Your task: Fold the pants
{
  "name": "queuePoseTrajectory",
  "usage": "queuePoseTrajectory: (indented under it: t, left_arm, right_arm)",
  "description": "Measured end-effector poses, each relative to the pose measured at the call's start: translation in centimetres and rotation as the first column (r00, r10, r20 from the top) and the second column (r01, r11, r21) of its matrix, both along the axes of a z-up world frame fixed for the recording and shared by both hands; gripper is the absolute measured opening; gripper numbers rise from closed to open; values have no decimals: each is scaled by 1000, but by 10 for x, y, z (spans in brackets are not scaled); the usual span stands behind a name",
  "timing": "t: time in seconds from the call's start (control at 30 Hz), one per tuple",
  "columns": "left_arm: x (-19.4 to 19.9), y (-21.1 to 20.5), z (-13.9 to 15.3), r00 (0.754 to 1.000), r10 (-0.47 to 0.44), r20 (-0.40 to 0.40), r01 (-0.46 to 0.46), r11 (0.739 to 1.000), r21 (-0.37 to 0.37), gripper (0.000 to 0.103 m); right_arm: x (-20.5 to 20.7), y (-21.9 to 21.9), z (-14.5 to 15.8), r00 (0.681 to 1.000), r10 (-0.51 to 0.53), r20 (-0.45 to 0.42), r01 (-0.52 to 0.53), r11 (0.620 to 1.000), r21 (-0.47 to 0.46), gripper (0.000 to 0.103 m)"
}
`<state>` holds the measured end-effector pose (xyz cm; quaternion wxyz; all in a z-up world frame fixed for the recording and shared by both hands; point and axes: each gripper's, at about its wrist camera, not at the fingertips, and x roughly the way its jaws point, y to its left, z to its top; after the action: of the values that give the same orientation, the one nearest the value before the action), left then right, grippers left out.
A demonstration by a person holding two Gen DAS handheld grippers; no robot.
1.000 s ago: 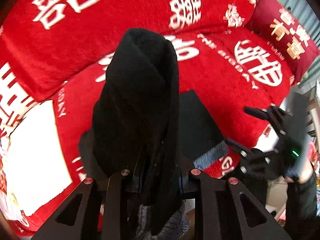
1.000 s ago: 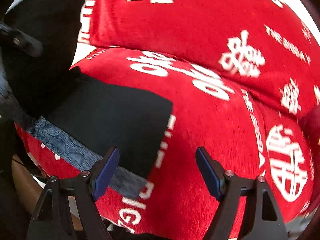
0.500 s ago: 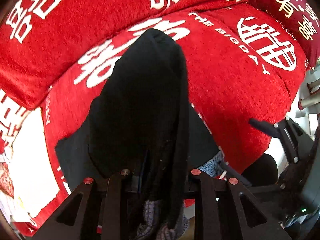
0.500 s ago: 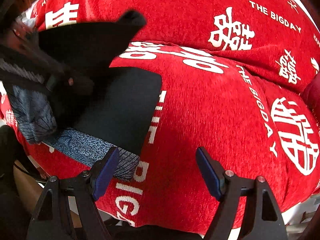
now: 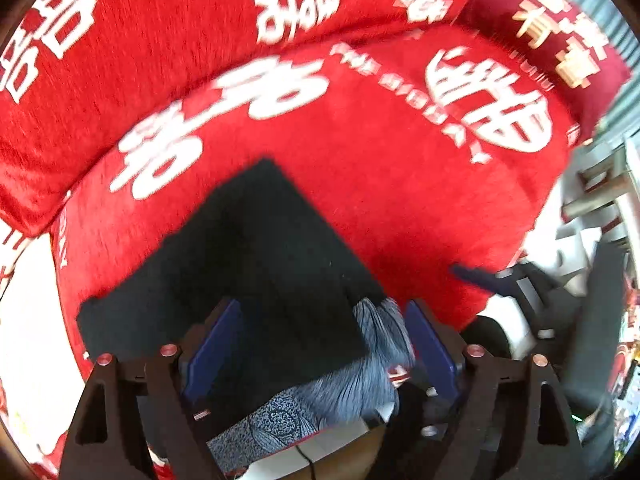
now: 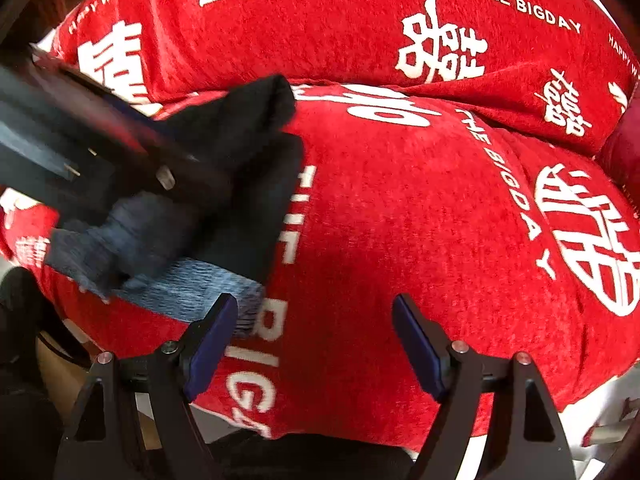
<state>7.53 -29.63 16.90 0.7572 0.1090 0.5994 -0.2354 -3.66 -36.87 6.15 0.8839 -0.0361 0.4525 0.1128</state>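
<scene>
We see bright, even light on the red sofa cover [image 5: 360, 184], motion blur smearing its white lettering and the black pants [image 5: 256, 264], and strong fisheye bending with dark corners in both views.

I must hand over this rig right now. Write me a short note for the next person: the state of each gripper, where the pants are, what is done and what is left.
Left gripper: jaws opening over the near edge of the black pants; the cloth lies between the pads, no longer pinched.
Right gripper: open, nothing held, above the red cushion cover just right of the pants.
Pants: folded into a flat dark stack on the front of the cushion, with the patterned grey waistband at the near edge.
Done: a fold is laid down.
Left: likely smooth it and perhaps fold once more; how many folds remain cannot be told.
</scene>
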Motion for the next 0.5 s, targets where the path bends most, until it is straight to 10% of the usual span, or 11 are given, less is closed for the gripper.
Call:
queuePoseTrajectory:
  t: [0.13, 0.37, 0.5]
  left_arm:
    - [0, 29, 22, 998, 32, 51, -29, 999, -43, 86]
    - [-6, 143, -31, 955, 293, 36, -294, 956, 13, 86]
    - [-16, 191, -69, 888, 458, -45, -459, 888, -20, 86]
  right_arm:
    - [1, 11, 4, 998, 52, 28, -53, 998, 40, 85]
    - [-6, 11, 14, 1000, -8, 19, 13, 969, -245, 85]
    - [-14, 10, 54, 994, -10, 109, 16, 998, -61, 85]
